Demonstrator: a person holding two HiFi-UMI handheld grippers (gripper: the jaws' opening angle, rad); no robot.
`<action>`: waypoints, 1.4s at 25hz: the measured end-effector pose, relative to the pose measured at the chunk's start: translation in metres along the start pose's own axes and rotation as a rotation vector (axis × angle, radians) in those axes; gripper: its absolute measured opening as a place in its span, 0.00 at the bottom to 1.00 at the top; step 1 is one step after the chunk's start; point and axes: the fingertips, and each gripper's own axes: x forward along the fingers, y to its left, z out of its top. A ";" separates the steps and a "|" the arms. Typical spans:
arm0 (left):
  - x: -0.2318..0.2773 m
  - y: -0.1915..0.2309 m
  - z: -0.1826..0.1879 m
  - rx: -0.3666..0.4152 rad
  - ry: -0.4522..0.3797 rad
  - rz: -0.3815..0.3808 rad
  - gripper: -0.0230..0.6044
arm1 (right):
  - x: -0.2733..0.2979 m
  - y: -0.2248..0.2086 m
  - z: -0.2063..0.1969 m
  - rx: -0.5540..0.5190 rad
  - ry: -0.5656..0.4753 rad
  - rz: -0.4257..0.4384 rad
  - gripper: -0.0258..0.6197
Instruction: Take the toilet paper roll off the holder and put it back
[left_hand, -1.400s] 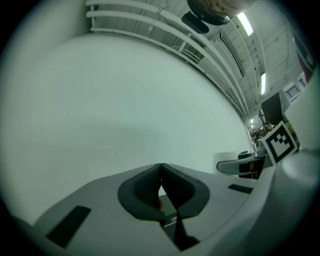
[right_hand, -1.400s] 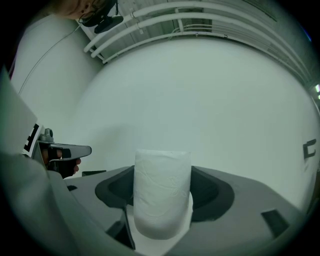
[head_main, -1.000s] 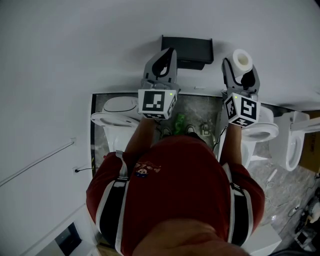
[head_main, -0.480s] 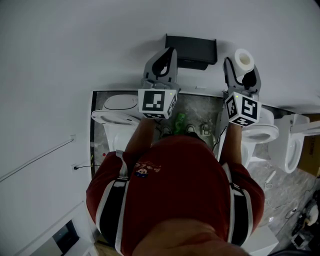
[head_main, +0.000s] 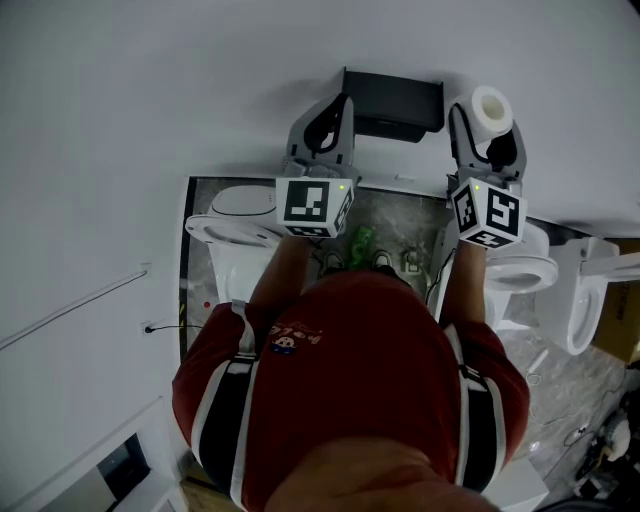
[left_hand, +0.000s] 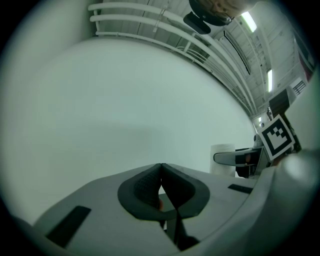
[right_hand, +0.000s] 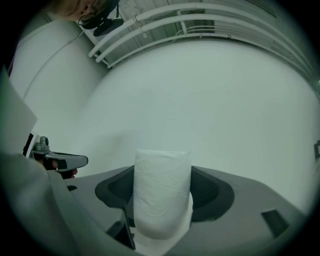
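1. While the right gripper (head_main: 487, 128) hangs just right of the holder (head_main: 392, 100), its jaws stand part-open, clamped on the toilet paper roll (right_hand: 162, 192). Roll is upright betw. them, off the holder.
2. Left gripper (left_hand: 161, 172): jaws pinched together, nothing betw. them, near holder's left end.
3. Roll is prob. light, soft and crushable; embossed paper shouldn't slip. Best hold is across mid-body w/ a gentle squeeze, core hole kept free.
4. Holder is black, fixed to the wall (head_main: 180, 90); no roll seen on it in head view.
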 end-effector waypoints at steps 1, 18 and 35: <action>-0.001 0.002 0.000 0.001 0.000 0.004 0.07 | 0.002 0.003 0.001 -0.002 -0.003 0.008 0.55; -0.021 0.036 -0.003 0.010 0.014 0.101 0.07 | 0.036 0.056 0.000 0.011 -0.010 0.150 0.55; -0.017 0.048 -0.018 0.005 0.047 0.140 0.07 | 0.059 0.070 -0.028 0.023 0.082 0.208 0.56</action>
